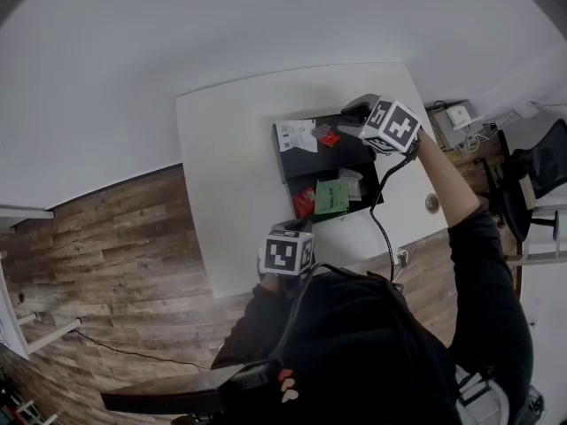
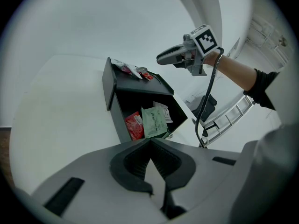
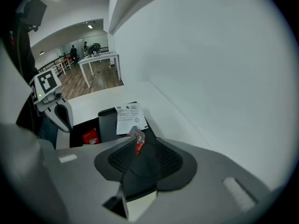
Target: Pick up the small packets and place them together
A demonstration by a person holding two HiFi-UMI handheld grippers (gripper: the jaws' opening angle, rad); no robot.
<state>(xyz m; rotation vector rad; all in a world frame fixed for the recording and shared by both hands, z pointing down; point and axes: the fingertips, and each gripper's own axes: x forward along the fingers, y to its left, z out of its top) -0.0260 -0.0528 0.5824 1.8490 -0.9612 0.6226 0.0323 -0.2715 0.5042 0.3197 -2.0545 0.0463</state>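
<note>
A black box stands on the white table. Its lower compartment holds a red packet, a green packet and a white packet. On its upper part lie a white printed sheet and a small red packet. My right gripper hovers just right of that small packet, jaws open, pads off it. My left gripper is shut and empty at the table's near edge, pointing at the box.
A cable hangs from the right gripper across the table's right edge. Beyond that edge are a side stand with devices and a black chair. Wooden floor lies left of the table.
</note>
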